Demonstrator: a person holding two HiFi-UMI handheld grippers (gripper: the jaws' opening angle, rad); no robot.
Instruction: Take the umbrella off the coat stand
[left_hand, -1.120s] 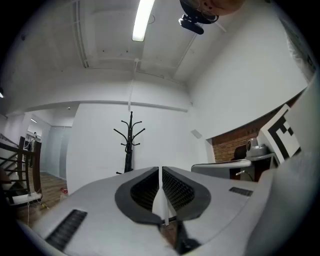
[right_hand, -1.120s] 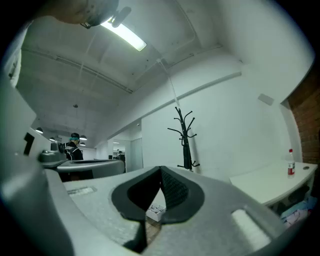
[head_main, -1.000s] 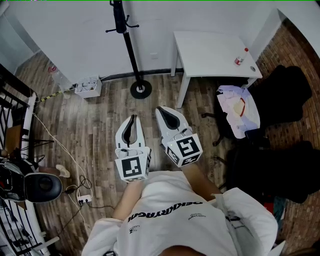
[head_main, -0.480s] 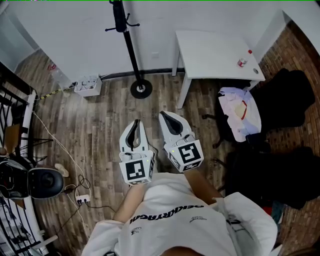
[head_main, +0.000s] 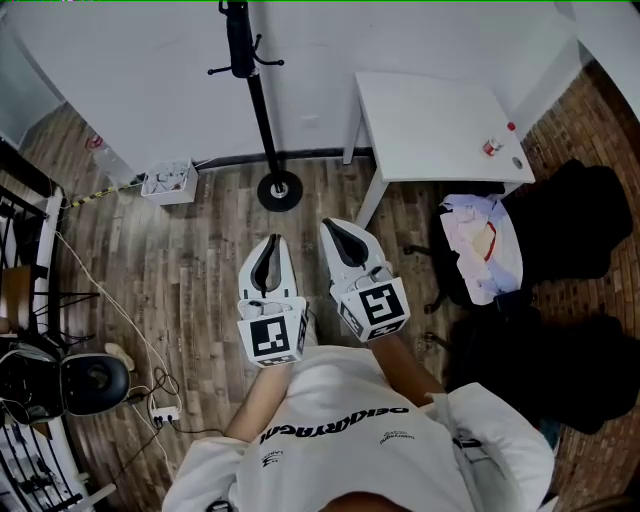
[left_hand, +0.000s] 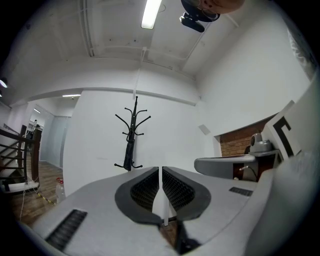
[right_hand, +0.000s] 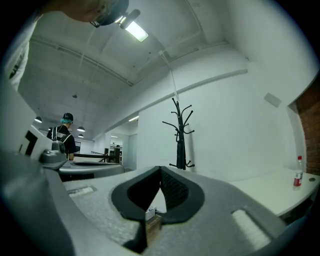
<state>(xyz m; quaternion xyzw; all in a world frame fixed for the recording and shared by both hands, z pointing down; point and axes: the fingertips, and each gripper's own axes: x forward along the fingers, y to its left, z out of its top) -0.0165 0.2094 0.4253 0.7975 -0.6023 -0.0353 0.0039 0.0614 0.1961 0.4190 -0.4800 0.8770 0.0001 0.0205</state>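
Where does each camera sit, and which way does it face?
Head view: on the person's head, steeply down at coat stand, table; left gripper, right gripper, shirt show.
Left gripper view: on that gripper, level along its shut jaws toward the coat stand; right gripper at right.
Right gripper view: likewise, mirrored; left gripper at left.
Shared: the coat stand.

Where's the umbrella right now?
In the head view the umbrella hangs on the coat stand at top centre, against the white wall and left of the white table.
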